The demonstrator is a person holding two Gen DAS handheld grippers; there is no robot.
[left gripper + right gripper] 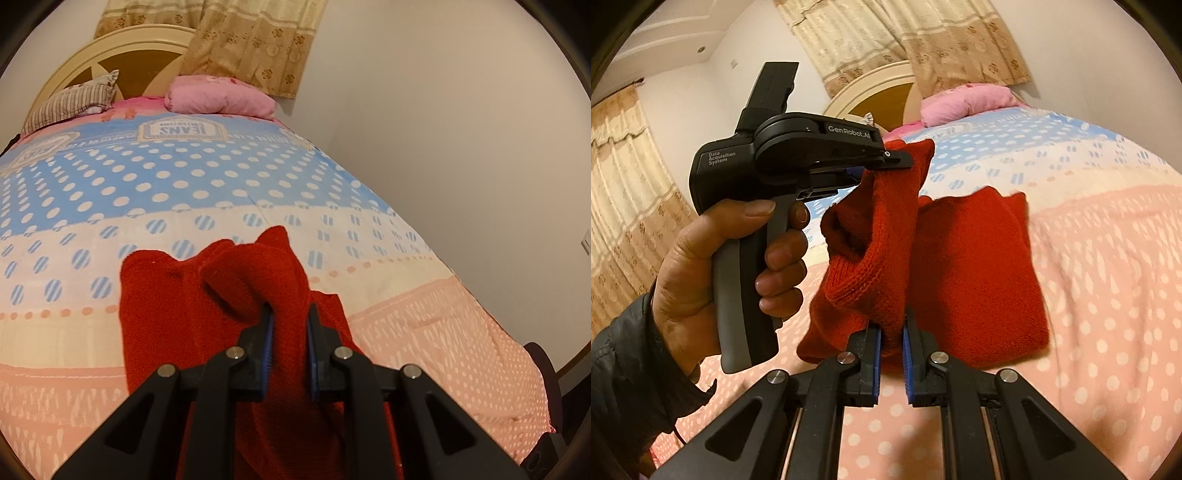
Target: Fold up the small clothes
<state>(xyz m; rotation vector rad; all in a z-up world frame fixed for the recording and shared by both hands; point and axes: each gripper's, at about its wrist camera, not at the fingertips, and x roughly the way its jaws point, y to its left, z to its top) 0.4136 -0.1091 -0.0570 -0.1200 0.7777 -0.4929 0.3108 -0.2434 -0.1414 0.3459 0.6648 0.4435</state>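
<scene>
Both grippers pinch the red knit sweater (975,280): left gripper (289,321) and right gripper (890,332) each clamped on a lifted fold over the near bedspread (1108,295); carry both corners level toward the flat part, keeping the edge taut.

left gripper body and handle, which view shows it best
The right wrist view: it shows the left gripper side-on, the person's left hand around its handle, jaws shut on the red knit garment. The left wrist view shows only its own two jaws clamping that garment, never the handle.
</scene>
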